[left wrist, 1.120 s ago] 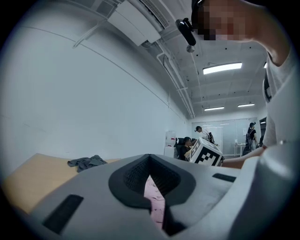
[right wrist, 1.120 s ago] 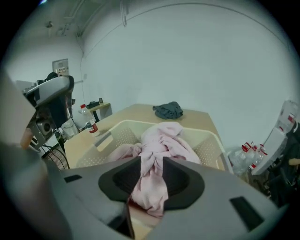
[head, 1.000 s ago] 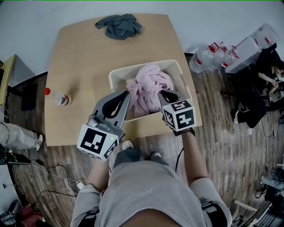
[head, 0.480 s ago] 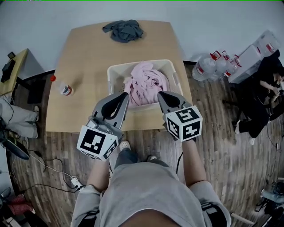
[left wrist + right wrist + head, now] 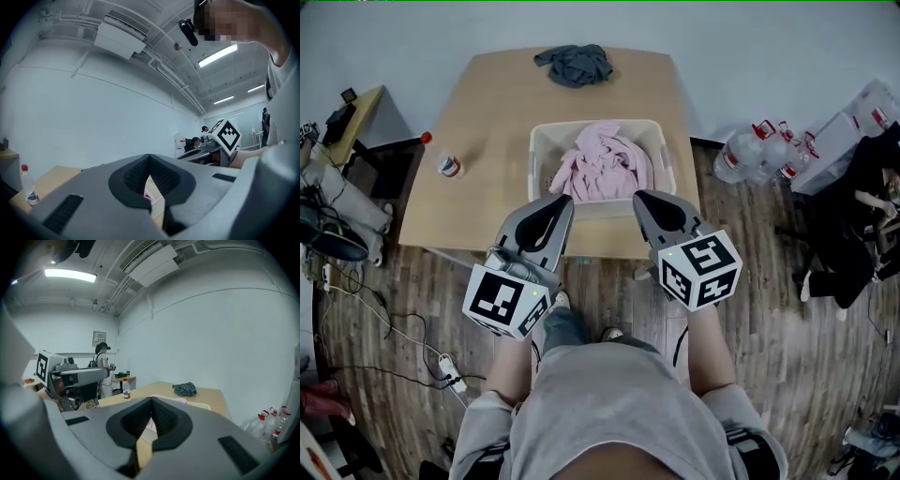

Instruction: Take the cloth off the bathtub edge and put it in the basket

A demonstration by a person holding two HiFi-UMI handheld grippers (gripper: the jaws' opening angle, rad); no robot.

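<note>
Where one basket (image 5: 535, 164) holds one pink cloth (image 5: 605, 164), one grey cloth (image 5: 575, 65), one bottle (image 5: 445, 161)

Wooden table (image 5: 487, 141), 12 o'clock.
Grey crumpled garment (image 5: 574, 66), on table's far edge, 12 o'clock.
Red-cap bottle (image 5: 442, 159), upright, table's left edge, 10 o'clock.
Clear water jugs (image 5: 759, 155), on plank floor (image 5: 787, 356), 2 o'clock.
Seated person (image 5: 853, 225), 3 o'clock.
White item w/ cables (image 5: 447, 364), poss. power strip, 8 o'clock.
</note>
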